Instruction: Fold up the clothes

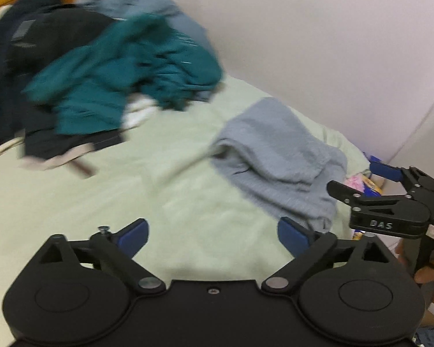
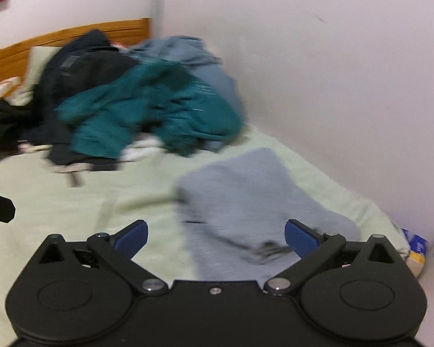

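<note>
A folded grey-blue garment (image 1: 277,159) lies on the pale green bed sheet (image 1: 130,202) near the wall; it also shows in the right wrist view (image 2: 254,202). A pile of unfolded clothes, with a teal garment (image 1: 124,75) on top and dark ones under it, lies at the head of the bed; the teal one shows in the right wrist view too (image 2: 153,112). My left gripper (image 1: 212,238) is open and empty above the sheet. My right gripper (image 2: 215,238) is open and empty over the near edge of the grey garment. The right gripper shows at the right of the left wrist view (image 1: 358,180).
A wooden headboard (image 2: 72,37) stands behind the pile. White walls (image 2: 332,86) run along the bed's far side and meet in a corner. Colourful packages (image 2: 416,248) lie on the floor past the bed's right edge. Both views are blurred.
</note>
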Demonstrator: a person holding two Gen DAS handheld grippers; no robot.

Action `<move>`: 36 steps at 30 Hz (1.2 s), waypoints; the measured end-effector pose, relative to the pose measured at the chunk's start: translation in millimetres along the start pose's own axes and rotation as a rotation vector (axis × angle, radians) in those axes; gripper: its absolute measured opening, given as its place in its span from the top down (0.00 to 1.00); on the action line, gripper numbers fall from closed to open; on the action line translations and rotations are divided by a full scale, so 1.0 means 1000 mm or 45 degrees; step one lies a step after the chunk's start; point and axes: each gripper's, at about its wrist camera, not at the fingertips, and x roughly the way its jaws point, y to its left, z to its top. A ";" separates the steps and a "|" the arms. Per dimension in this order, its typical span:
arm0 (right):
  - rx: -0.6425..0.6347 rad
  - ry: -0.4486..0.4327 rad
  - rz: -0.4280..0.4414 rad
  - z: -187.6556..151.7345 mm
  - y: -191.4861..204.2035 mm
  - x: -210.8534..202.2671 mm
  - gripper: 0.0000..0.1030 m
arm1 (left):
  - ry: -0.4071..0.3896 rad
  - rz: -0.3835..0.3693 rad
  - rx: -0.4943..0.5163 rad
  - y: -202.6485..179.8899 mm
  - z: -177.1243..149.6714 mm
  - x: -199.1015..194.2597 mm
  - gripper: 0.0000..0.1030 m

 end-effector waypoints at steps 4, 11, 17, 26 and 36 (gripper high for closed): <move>-0.069 -0.006 0.074 0.025 0.050 -0.059 0.01 | -0.011 0.078 -0.061 0.023 -0.019 -0.084 0.00; -0.171 -0.056 0.256 0.062 0.145 -0.189 0.01 | -0.154 0.196 -0.170 0.051 -0.052 -0.224 0.00; -0.209 -0.031 0.273 0.057 0.195 -0.254 0.01 | -0.193 0.255 -0.345 0.074 -0.092 -0.315 0.00; -0.157 0.143 0.389 0.046 0.232 -0.295 0.01 | -0.122 0.419 -0.442 0.087 -0.138 -0.365 0.00; -0.238 0.052 0.403 0.049 0.258 -0.339 0.01 | -0.061 0.550 -0.501 0.096 -0.160 -0.397 0.00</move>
